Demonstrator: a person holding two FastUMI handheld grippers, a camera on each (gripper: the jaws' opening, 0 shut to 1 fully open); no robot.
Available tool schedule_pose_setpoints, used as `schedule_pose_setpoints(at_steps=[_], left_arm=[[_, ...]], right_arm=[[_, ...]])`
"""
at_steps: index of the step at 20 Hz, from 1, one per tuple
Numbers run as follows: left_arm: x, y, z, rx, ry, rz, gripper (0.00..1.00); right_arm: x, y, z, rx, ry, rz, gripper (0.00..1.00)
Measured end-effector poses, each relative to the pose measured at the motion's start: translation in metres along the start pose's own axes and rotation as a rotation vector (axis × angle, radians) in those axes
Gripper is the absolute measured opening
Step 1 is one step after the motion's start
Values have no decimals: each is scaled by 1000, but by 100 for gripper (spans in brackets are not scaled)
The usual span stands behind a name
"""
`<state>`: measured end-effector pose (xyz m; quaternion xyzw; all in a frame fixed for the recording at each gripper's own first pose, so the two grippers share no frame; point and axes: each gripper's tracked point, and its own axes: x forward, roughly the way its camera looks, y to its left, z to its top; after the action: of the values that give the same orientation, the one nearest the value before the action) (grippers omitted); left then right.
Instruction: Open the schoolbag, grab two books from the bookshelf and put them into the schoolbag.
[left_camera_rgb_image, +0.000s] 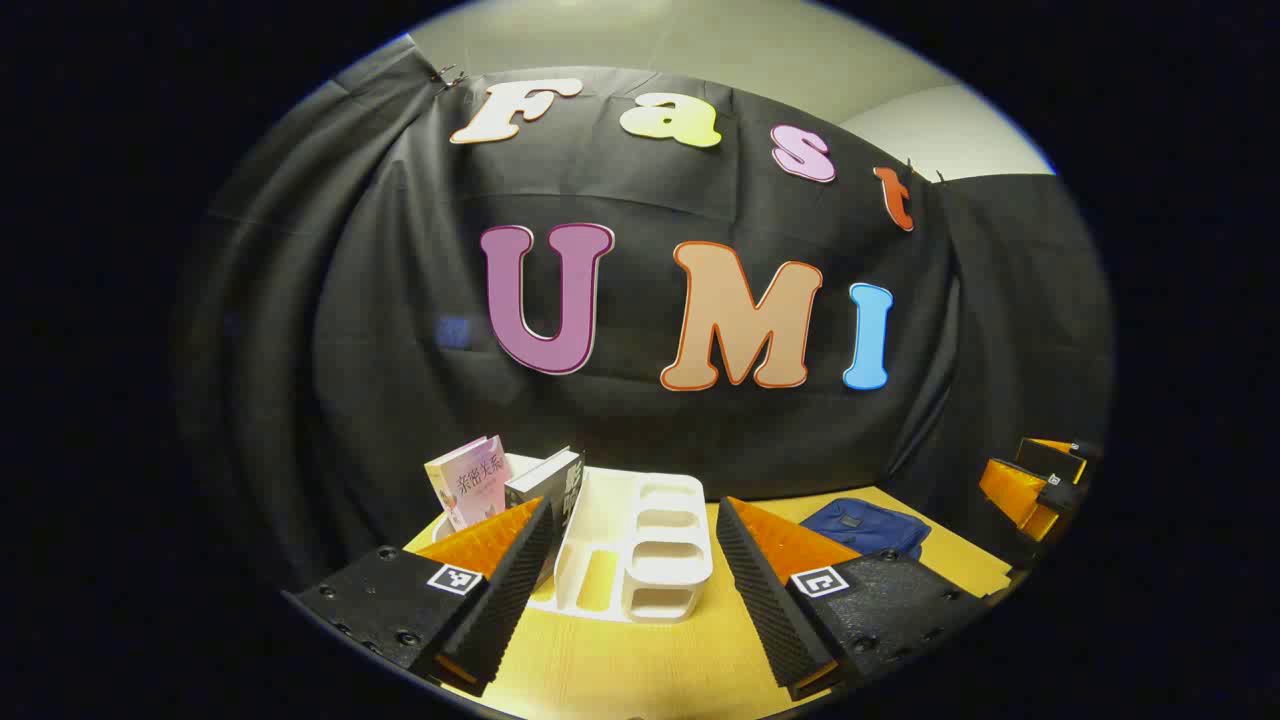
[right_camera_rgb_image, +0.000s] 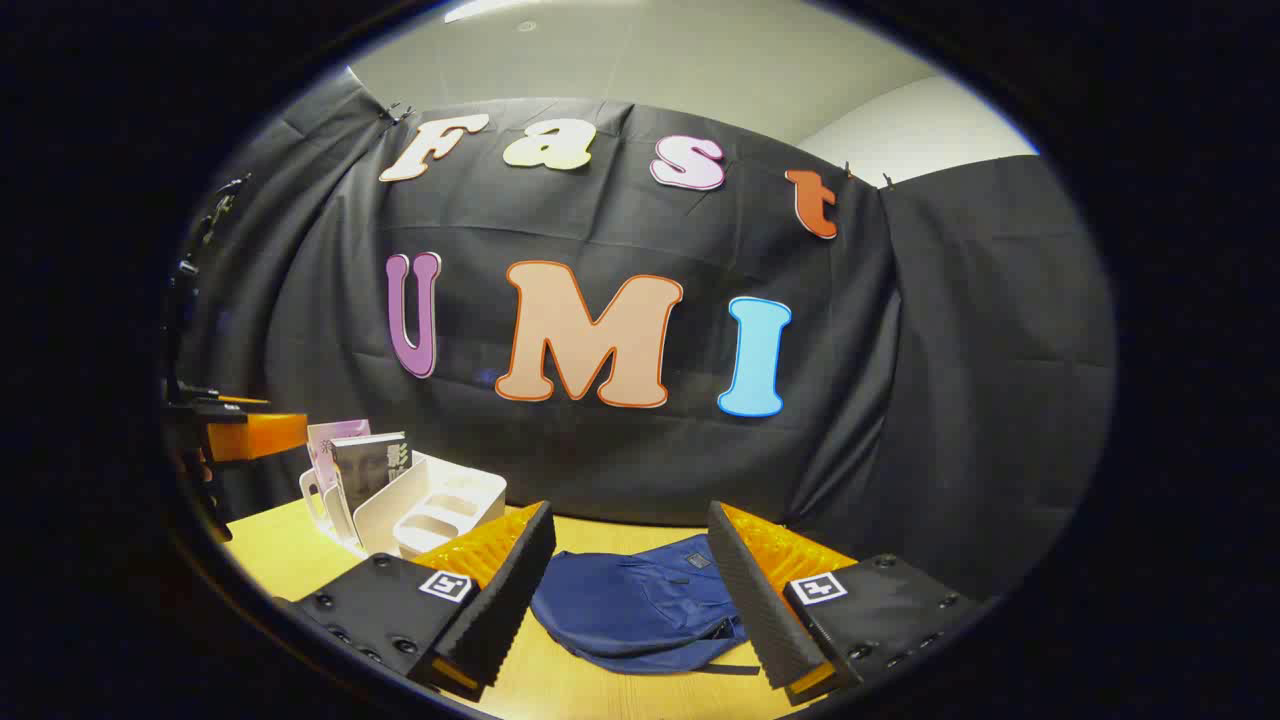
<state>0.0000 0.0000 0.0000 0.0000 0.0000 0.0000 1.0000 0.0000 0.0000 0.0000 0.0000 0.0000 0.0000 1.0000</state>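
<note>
Navy fabric is what sits nearest my right gripper (right_camera_rgb_image: 630, 590): the schoolbag (right_camera_rgb_image: 640, 605) lies flat on the pale wooden tabletop (right_camera_rgb_image: 275, 560), just ahead of and between the jaws, which stand wide apart with nothing in them; I judge it unopened, though the zip is hard to make out, so the risk is pinching loose cloth rather than the pull, and dragging the whole bag. My left gripper (left_camera_rgb_image: 630, 585) is likewise spread and empty, facing the white bookshelf (left_camera_rgb_image: 640, 560) close in front; beyond its left finger stand a pink book (left_camera_rgb_image: 470, 480) and a dark book (left_camera_rgb_image: 545, 480), leaning; a careless reach could tip them or shove the light rack backwards.
</note>
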Motion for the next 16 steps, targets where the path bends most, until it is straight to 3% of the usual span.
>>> schedule_pose_setpoints(at_steps=[6, 13, 14, 16], left_arm=[[7, -13, -2, 11, 1, -22, 95], [13, -11, -5, 2, 9, 13, 96], [13, -9, -7, 2, 16, 21, 95], [13, -9, -10, 4, 24, 29, 96]], right_arm=[[7, -12, -8, -27, 11, -12, 93], [19, -19, -18, -58, 27, 7, 93], [20, -19, -19, -63, 29, 13, 98], [22, -20, -26, -75, 38, 22, 99]])
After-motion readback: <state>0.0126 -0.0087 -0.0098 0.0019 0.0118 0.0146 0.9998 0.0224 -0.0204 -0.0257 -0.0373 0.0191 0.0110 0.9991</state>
